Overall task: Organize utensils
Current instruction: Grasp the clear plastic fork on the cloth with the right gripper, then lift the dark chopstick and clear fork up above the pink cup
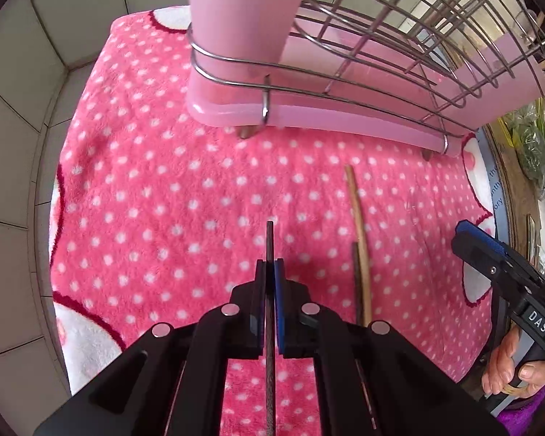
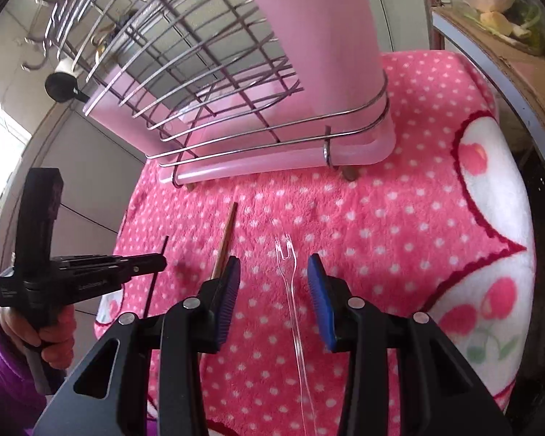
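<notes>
My left gripper [image 1: 269,272] is shut on a dark chopstick [image 1: 270,239] and holds it above the pink dotted blanket [image 1: 163,189]. It also shows in the right wrist view [image 2: 152,263] with the chopstick [image 2: 156,272]. A brown chopstick [image 1: 359,232] and a dark one [image 1: 356,283] lie on the blanket to its right. My right gripper [image 2: 274,276] is open over a clear plastic fork [image 2: 290,290] that lies between its fingers. The wire rack with a pink tray [image 1: 309,116] and a pink utensil holder [image 1: 243,11] stands at the back.
Grey tiled wall [image 1: 25,72] lies left of the blanket. A cardboard box with greens [image 2: 508,36] stands at the right. A black ladle [image 2: 61,87] hangs by the rack. The brown chopstick [image 2: 227,236] lies left of the fork.
</notes>
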